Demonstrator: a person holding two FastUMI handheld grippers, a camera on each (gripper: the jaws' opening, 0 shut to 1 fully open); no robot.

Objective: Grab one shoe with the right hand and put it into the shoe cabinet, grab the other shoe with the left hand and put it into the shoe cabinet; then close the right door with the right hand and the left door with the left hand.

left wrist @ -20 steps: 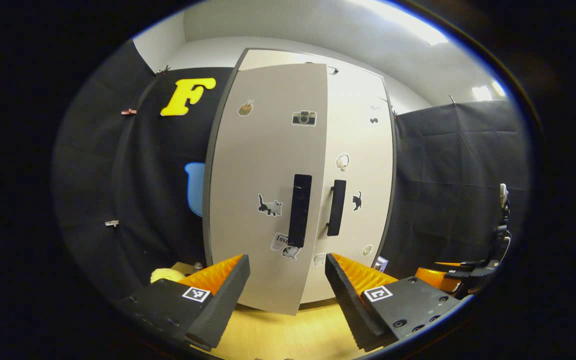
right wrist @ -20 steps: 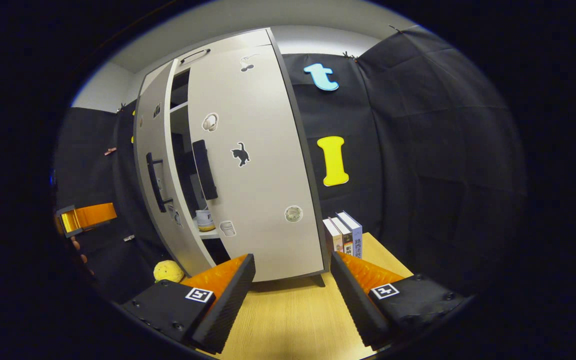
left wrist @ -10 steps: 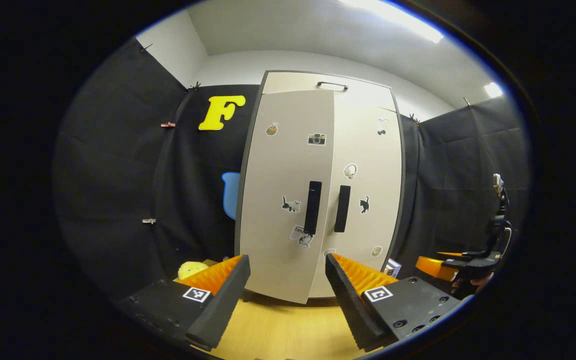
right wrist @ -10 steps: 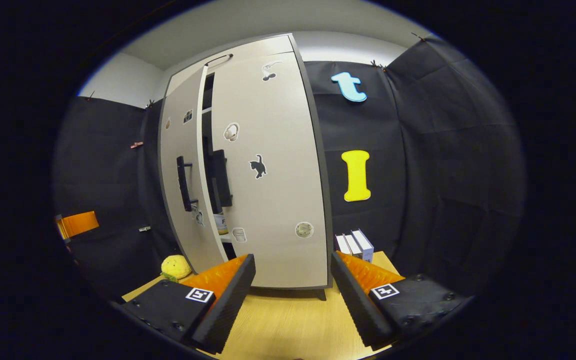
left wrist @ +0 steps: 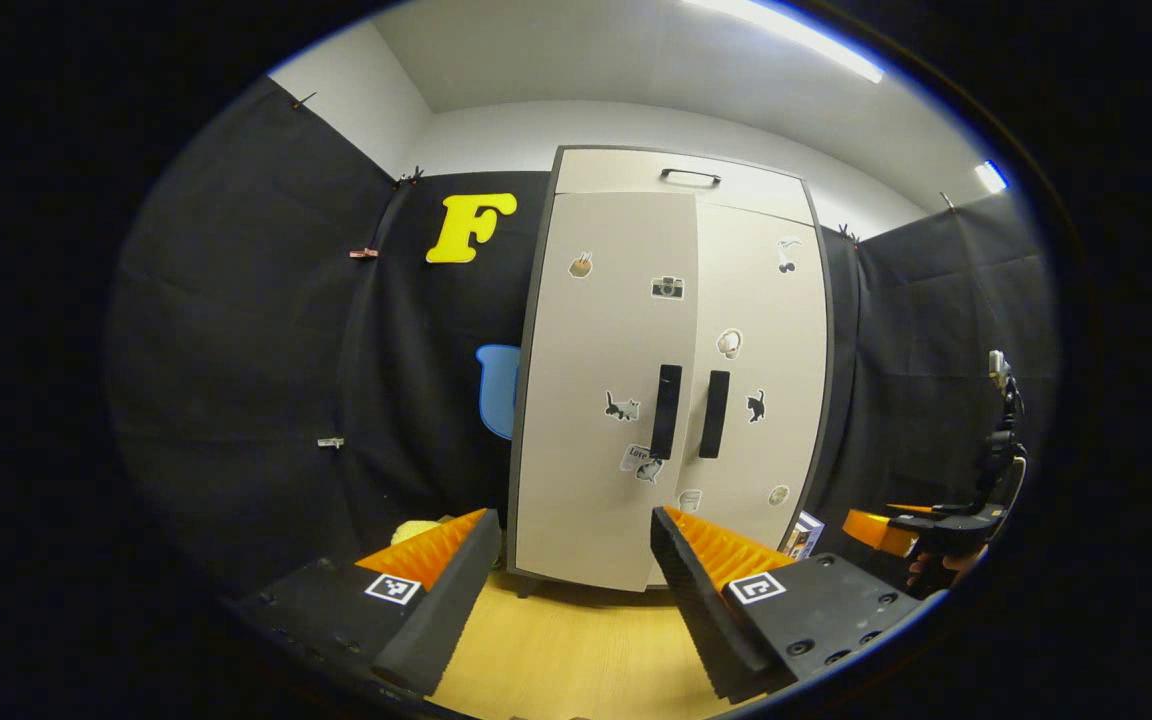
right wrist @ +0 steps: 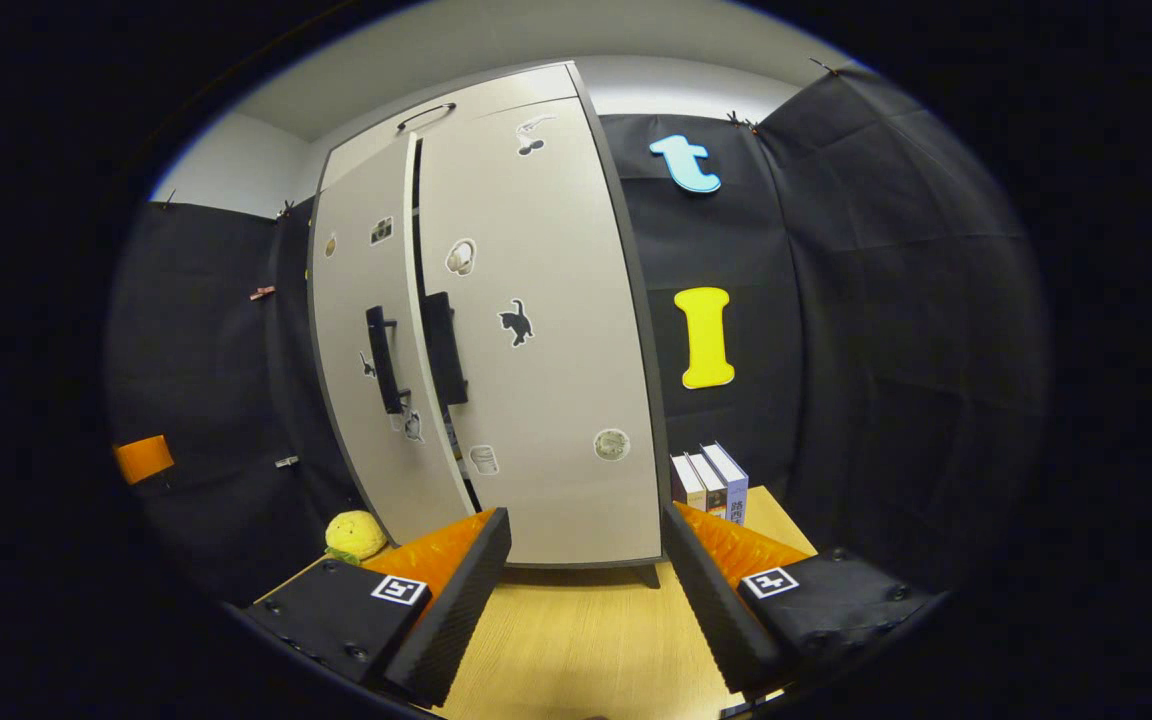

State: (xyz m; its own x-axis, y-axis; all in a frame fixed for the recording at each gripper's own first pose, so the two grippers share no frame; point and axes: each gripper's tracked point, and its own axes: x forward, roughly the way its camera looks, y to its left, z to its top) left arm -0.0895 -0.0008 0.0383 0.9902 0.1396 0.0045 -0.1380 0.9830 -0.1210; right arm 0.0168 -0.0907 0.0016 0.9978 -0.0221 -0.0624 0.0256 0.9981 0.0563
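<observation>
The pale shoe cabinet (left wrist: 681, 175) stands on the table with stickers on both doors. In the left gripper view its left door (left wrist: 596, 340) and right door (left wrist: 771, 330) look flush, their dark handles (left wrist: 666, 398) side by side. In the right gripper view a thin dark slit still shows between the left door (right wrist: 346, 300) and the right door (right wrist: 546, 350). The shoes are hidden behind the doors. My left gripper (left wrist: 576, 590) is open and empty, back from the cabinet. My right gripper (right wrist: 586, 590) is open and empty too. It shows far right, held by a hand (left wrist: 936, 525).
A yellow plush toy (right wrist: 354, 535) lies left of the cabinet's foot. Several books (right wrist: 708, 482) stand to its right. The wooden table (right wrist: 576, 640) runs from the cabinet toward both grippers. Black cloth walls close in the booth.
The left door has swung from ajar to nearly flush with the right one. My left gripper has drawn back from the cabinet, which looks smaller now. The right gripper barely moved.
</observation>
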